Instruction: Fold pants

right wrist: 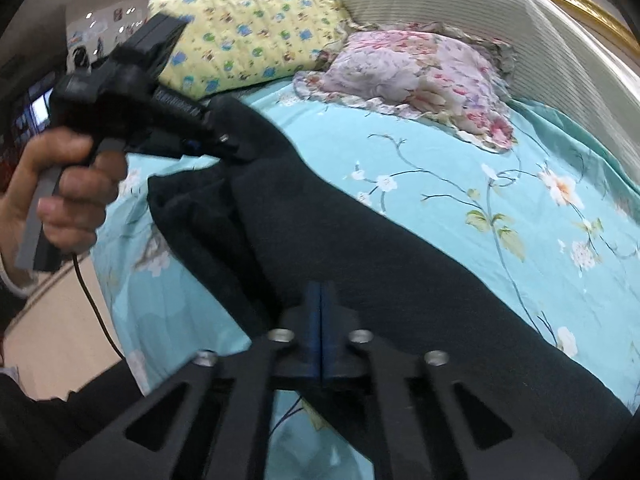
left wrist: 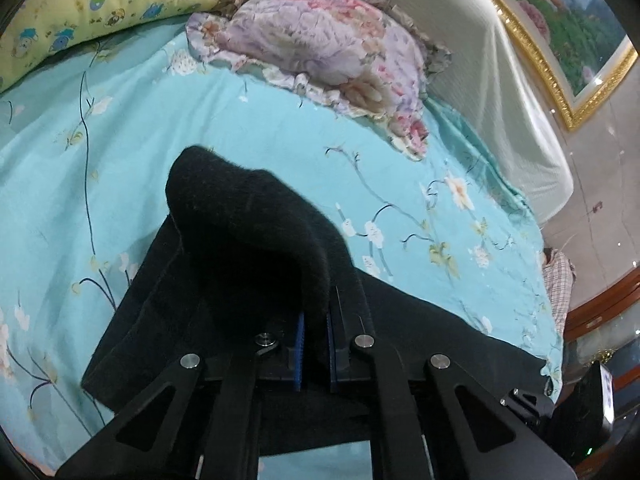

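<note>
Black pants (left wrist: 248,264) lie on a turquoise floral bedsheet (left wrist: 120,128). My left gripper (left wrist: 316,332) is shut on a bunched fold of the pants, which rises over its blue pads. In the right wrist view the pants (right wrist: 360,240) stretch across the sheet (right wrist: 440,184). My right gripper (right wrist: 320,320) is shut on the pants' near edge, blue pads pressed together. The left gripper (right wrist: 236,148), held by a hand (right wrist: 68,192), grips the pants at the far left end and lifts it.
A floral pink pillow (left wrist: 320,52) and a yellow cartoon pillow (left wrist: 100,4) lie at the head of the bed. A cream padded headboard (left wrist: 500,92) stands behind. The bed's edge and floor (right wrist: 48,320) are at the left in the right wrist view.
</note>
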The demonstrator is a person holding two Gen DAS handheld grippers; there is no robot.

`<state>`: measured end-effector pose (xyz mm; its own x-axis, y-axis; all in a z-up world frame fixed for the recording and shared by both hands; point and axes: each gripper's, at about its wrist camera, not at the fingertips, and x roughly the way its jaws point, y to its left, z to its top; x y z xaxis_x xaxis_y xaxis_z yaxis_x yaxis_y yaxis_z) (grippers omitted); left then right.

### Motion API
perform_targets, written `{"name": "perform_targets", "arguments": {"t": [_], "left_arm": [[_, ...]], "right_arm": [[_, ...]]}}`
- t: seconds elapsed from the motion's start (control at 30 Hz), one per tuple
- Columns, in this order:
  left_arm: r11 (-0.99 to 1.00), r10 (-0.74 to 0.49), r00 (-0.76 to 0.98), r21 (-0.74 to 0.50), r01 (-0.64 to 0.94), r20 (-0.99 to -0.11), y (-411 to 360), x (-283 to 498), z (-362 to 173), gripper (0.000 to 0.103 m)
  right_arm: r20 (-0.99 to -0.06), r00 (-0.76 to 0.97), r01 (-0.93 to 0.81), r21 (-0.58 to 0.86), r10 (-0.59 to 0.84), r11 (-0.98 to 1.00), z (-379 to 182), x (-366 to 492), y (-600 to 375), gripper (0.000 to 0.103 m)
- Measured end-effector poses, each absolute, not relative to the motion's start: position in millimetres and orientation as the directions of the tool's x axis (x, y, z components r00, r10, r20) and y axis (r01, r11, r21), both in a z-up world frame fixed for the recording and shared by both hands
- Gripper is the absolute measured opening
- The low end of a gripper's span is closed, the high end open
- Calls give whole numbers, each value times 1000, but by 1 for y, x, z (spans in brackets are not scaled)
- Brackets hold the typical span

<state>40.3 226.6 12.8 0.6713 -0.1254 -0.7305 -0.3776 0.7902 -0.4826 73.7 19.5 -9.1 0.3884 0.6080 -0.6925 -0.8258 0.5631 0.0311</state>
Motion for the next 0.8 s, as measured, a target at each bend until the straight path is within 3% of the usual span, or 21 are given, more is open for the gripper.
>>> {"name": "perform_targets", "arguments": {"t": [0.2,0.27,0.3,0.33,0.37,0.5,0.57,0.63,0.67,0.7,0.73,0.8], "left_arm": [[772,-149,703,-526,-356,-695,232,32,28,7],[772,-150,703,-527,-356,-695,233,32,28,7],[771,-152,702,-528,-356,-695,233,33,28,7],[771,-155,702,-530,-355,-695,232,33,28,7],[772,-157,701,-529,-352,-696,232,34,27,7],[774,-165,692,-528,-351,-702,230,36,22,7],[770,-169,689,-530,-354,-705,230,38,18,7],[769,-169,686,-530,-357,-707,230,37,14,5],[769,-167,689,-530,-357,-705,231,37,14,5],[772,-166,695,-530,-351,-700,231,35,15,5],[775,-165,701,-531,-343,-694,231,33,18,4],[787,-160,720,-528,-320,-675,229,27,26,4]], "right_arm": [[-642,340,-847,110,687,521,13,72,7,1],[-671,336,-846,95,662,525,8,71,13,21],[-686,343,-846,71,642,528,3,69,17,48],[-689,360,-847,42,629,531,-1,65,21,65],[-686,375,-845,25,624,534,-4,62,22,68],[-708,411,-844,-57,574,533,-19,59,33,68],[-714,443,-841,-121,542,527,-27,58,40,62],[-716,493,-823,-200,494,532,-31,58,44,33],[-718,498,-819,-207,485,535,-30,60,44,28],[-719,481,-826,-179,501,535,-26,63,41,11],[-714,471,-825,-150,517,544,-19,67,37,6],[-701,469,-821,-122,537,557,-5,70,31,6]]}}
